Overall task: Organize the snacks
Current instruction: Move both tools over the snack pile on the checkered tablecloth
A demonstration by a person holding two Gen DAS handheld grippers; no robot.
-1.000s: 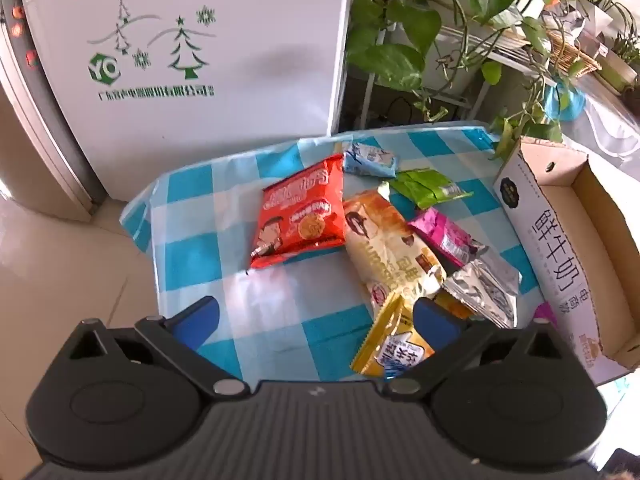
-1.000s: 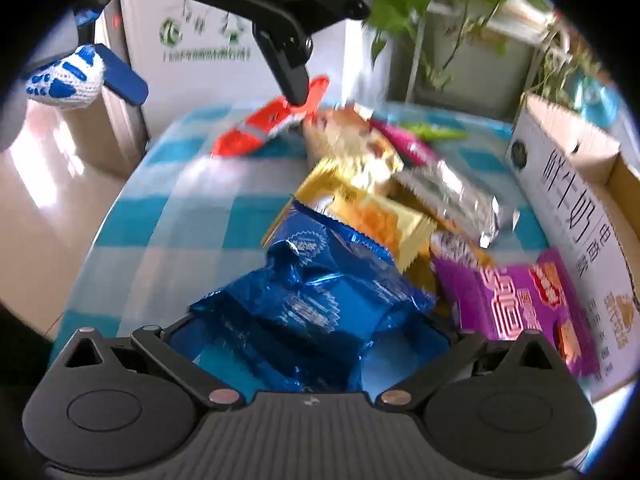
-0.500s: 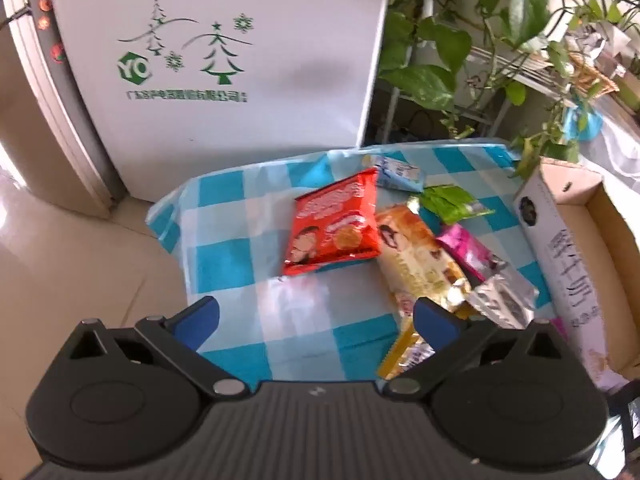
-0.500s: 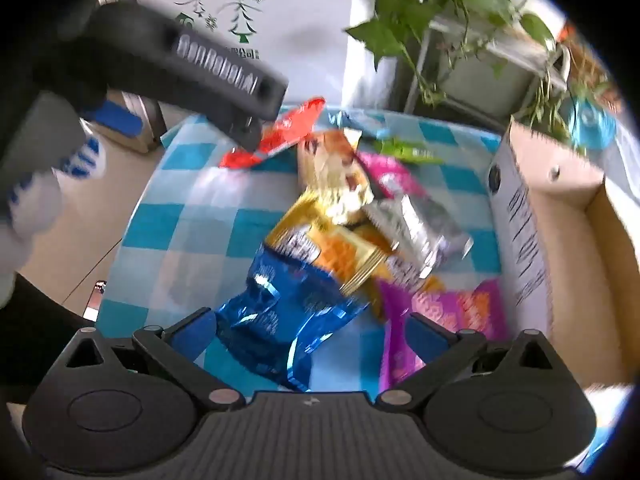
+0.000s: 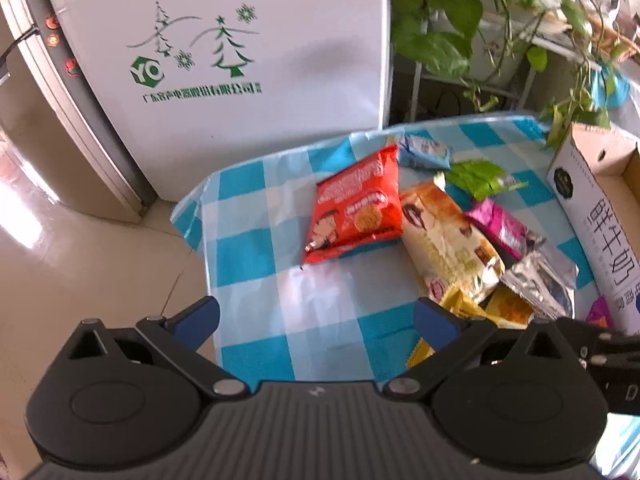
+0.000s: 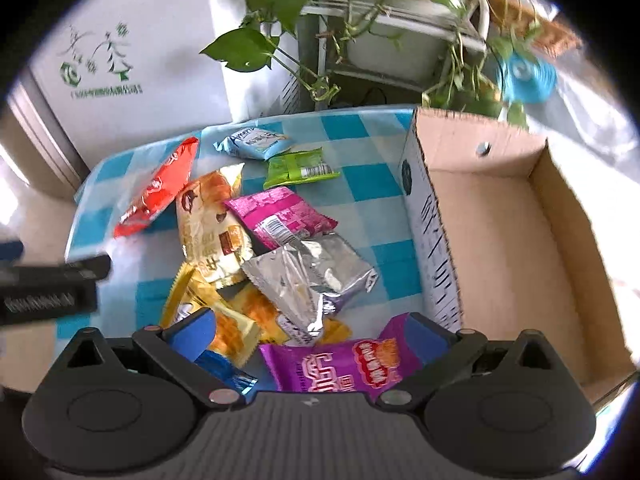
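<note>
A lived-in home corner, with a snack table set between a fridge and houseplants.

A white fridge (image 5: 224,60) printed with green trees stands at 11 o'clock on a glossy beige tiled floor (image 5: 80,264). Trailing pothos plants (image 6: 304,4) on a white metal rack (image 6: 384,28) fill 12 to 1 o'clock. A blue-and-white checked tablecloth (image 5: 256,252) covers the small table, and an open cardboard milk carton box (image 6: 500,216) sits at 3 o'clock.

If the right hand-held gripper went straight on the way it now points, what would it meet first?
Probably the purple snack packet, lying between the open fingers of the right hand-held gripper; depth is uncertain.
</note>
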